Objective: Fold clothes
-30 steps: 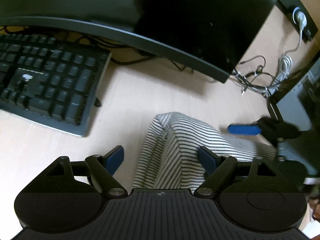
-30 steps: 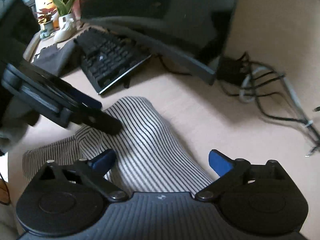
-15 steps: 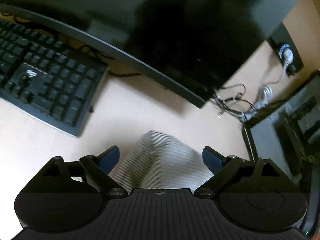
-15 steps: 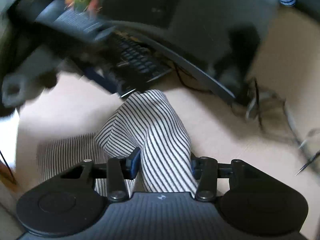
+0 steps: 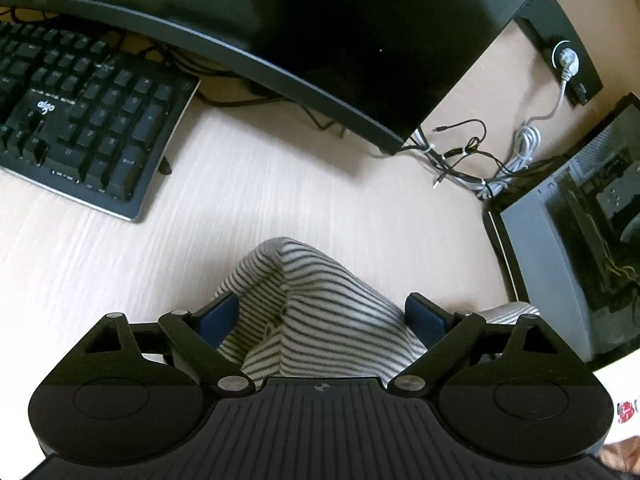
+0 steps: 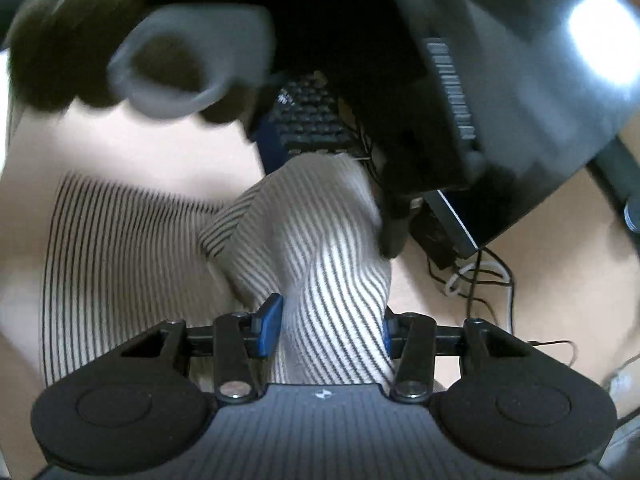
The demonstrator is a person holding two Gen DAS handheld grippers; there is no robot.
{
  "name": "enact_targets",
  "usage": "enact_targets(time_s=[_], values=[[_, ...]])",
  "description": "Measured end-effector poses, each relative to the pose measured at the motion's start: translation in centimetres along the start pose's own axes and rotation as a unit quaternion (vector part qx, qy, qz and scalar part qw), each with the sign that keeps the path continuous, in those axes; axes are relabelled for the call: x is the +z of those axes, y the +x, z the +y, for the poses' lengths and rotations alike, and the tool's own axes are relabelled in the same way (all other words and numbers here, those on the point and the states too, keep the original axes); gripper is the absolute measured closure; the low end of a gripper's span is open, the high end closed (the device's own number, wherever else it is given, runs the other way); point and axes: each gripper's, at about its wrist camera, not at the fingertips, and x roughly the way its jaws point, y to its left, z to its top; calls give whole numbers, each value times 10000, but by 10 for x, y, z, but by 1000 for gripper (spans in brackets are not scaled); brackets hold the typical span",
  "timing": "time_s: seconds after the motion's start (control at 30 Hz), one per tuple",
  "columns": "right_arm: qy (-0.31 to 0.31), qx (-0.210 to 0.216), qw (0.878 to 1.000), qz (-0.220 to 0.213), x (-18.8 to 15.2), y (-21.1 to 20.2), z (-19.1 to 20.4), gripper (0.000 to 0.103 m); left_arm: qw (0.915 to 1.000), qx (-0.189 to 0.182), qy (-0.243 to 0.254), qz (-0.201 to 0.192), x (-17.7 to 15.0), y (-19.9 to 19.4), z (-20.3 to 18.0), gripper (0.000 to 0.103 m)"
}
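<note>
Lifting, left view: the left claw [image 5: 322, 314] stands wide, its blue pads on either side of a raised hump of the striped garment [image 5: 316, 312], which is bunched up between them; one second ago the same cloth lay lower and spread out toward the right.
Left claw state: wide apart, not pinching; the cloth sits between the fingers and brushes the left pad [image 5: 218, 314], with a gap at the right one.
Surroundings, left view: the pale wooden surface [image 5: 248, 184] carries a black keyboard [image 5: 84, 128] at left and a dark monitor [image 5: 320, 28] above, with loose cables [image 5: 472, 160] beyond it to the right.
Gripping, right view: the right claw [image 6: 328, 326] is narrow and clamped on a fold of the striped garment [image 6: 320, 264]; one second ago its fingers were spread wide over flat cloth, and half a second ago they were already pinched.
Garment place, right view: the held fold rises off the surface [image 6: 560, 280] as a peak, while the rest lies flat at left.
Left tool, right view: a blurred dark shape crosses the top, probably the other gripper; too smeared to read.
Meaning: judging from this, the right side has secured its corner and the left has not, so the fold seems only begun.
</note>
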Motion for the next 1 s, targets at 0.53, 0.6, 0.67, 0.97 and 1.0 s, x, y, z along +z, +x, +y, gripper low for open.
enact_targets(time_s=[0.53, 0.6, 0.67, 0.97, 1.0], values=[[4479, -600, 8920, 82, -52, -80, -179, 36, 9957, 329, 867, -37, -31, -12, -2, 20], [5023, -786, 8602, 390, -77, -66, -200, 36, 9939, 412, 1018, -87, -34, -15, -6, 20], [5511, -653, 8293, 658, -99, -50, -208, 35, 9932, 447, 1073, -93, -35, -17, -7, 20], [6119, -20, 7840, 1046, -119, -10, -198, 29, 9938, 526, 973, -93, -37, -17, -8, 19], [6158, 73, 7807, 1065, -118, -7, -197, 29, 9941, 529, 945, -87, -36, -17, -7, 19]])
